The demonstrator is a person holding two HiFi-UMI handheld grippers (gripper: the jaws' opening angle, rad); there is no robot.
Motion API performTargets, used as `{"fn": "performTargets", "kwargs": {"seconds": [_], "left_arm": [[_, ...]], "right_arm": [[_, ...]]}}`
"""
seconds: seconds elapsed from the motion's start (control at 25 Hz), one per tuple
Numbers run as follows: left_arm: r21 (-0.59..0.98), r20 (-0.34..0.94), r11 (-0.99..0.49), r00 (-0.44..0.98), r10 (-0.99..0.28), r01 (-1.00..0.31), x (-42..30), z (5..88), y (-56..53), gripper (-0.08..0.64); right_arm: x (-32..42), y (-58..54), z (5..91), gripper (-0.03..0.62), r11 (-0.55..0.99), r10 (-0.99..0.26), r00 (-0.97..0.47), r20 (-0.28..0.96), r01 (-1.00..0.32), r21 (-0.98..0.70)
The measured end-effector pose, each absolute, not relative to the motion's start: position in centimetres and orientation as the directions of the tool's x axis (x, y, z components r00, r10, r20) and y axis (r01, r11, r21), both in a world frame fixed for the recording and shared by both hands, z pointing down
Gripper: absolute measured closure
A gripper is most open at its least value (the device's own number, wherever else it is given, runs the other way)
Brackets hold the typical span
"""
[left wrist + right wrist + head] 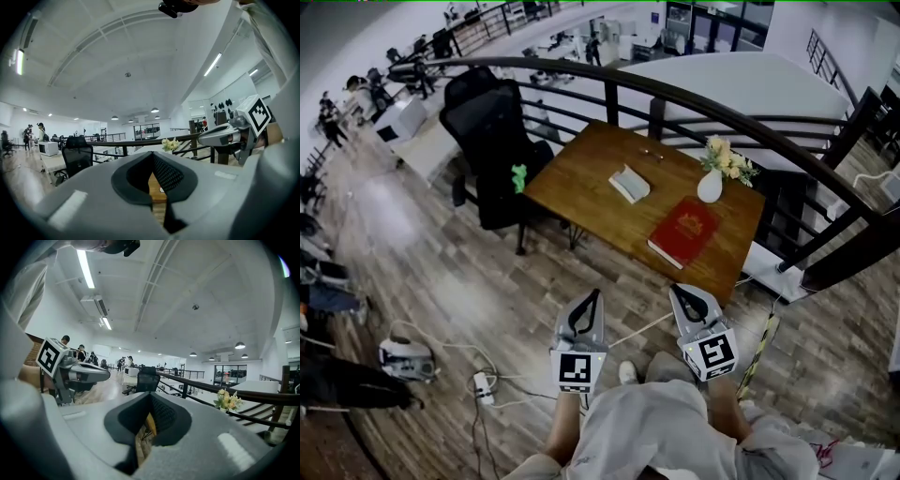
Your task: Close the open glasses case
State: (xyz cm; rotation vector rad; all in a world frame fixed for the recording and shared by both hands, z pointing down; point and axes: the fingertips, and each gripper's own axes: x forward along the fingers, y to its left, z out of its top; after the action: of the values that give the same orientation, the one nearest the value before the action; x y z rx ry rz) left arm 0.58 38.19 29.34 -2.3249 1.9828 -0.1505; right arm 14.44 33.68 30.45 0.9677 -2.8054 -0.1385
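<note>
The open glasses case, pale grey with its lid up, lies near the middle of the wooden table. Both grippers are held well short of the table, over the wooden floor in front of the person. My left gripper is shut with nothing in it, and its tips meet in the left gripper view. My right gripper is likewise shut and empty, seen closed in the right gripper view. Neither gripper view shows the case; only a sliver of table top shows between the jaws.
A red book lies on the table's near right, and a white vase with flowers stands behind it. A black office chair stands left of the table. A dark curved railing runs behind. Cables and a power strip lie on the floor.
</note>
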Motion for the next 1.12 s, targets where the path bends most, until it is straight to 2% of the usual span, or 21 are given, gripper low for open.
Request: {"fn": "performTargets", "kwargs": {"seconds": [0.52, 1.12], "left_arm": [[-0.120, 0.006, -0.142, 0.142, -0.990, -0.983, -2.9, 29.3, 32.2, 0.540], [-0.141, 0.036, -0.088, 0.084, -0.996, -0.986, -6.1, 28.1, 19.2, 0.540]], "right_arm": [[11.0, 27.4, 30.8, 0.589, 0.788, -0.615, -0.778, 0.128, -0.600, 0.136], [7.6, 13.5, 29.9, 0.589, 0.821, -0.571, -0.813, 0.116, -0.562, 0.103]]}}
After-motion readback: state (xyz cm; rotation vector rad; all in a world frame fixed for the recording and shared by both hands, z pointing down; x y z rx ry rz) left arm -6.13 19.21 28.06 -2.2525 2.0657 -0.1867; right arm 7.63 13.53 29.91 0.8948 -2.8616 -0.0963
